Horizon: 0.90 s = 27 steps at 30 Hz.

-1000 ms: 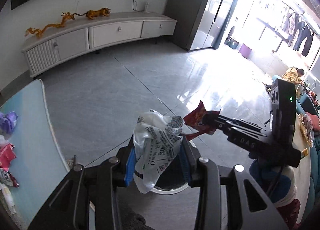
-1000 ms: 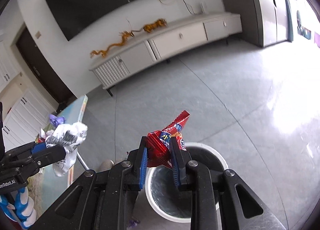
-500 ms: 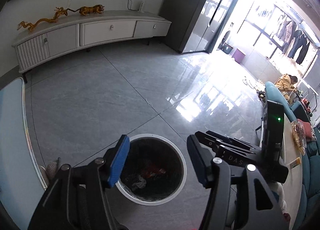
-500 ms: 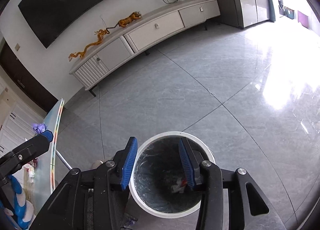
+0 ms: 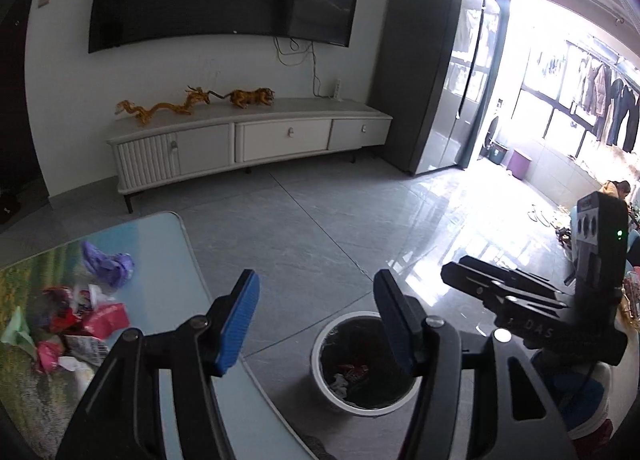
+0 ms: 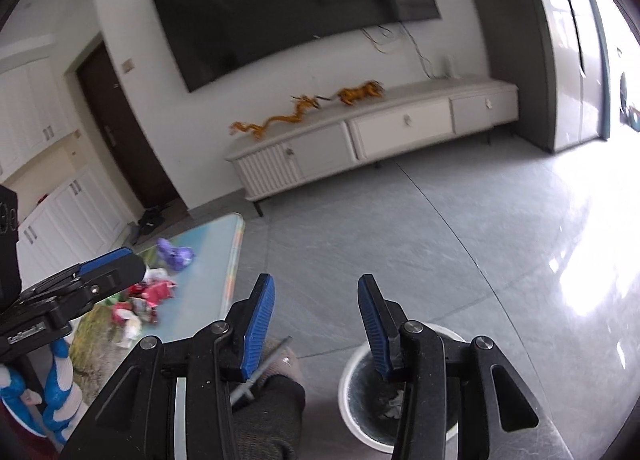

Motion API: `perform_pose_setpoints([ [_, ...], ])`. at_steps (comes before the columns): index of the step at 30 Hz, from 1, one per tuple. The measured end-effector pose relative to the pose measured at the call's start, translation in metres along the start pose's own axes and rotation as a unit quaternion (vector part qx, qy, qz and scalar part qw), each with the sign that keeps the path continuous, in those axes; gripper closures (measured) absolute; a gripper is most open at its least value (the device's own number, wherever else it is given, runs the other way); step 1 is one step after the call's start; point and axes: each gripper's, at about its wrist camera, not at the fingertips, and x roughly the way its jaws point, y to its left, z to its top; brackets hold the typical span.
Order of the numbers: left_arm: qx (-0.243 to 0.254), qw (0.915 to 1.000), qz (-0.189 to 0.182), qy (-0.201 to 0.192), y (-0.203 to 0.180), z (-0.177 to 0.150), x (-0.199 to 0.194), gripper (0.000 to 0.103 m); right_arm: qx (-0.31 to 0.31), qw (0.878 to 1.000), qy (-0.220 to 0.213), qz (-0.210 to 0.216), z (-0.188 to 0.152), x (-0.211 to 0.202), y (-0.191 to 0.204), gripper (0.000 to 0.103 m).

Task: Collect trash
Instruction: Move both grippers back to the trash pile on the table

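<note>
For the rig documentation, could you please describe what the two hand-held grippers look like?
Both the left hand-held gripper and the right hand-held gripper have black angular frames with silver screws and ribbed blue pads. The right one's housing shows a green light and white lettering.

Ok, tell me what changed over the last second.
Both grippers let go. The left gripper dropped its white bag and the right gripper its red wrapper into the bin; both now stand open and empty. Both views have tilted up from the bin toward the table, where the trash pile is in sight again. The bin itself has not moved.
</note>
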Motion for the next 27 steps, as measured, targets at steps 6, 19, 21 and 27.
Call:
perform_pose_setpoints([
  [6, -0.012, 0.9957, 0.079, -0.047, 0.055, 0.013, -0.070, 0.045, -0.058, 0.996, -0.028, 0.057, 0.025, -0.025, 0.079, 0.062],
  [19, -0.033, 0.9729, 0.213, -0.084, 0.137, 0.021, -0.176, 0.046, -0.159, 0.975, -0.055, 0.143, 0.057, -0.048, 0.208, 0.062],
  [21, -0.040, 0.9714, 0.218, -0.084, 0.143, 0.016, -0.180, 0.046, -0.166, 0.973, -0.052, 0.152, 0.057, -0.042, 0.217, 0.062],
  [27, -0.051, 0.9690, 0.231, -0.072, 0.168, -0.005, -0.173, 0.046, -0.181, 0.968, -0.023, 0.174, 0.052, -0.011, 0.235, 0.062],
])
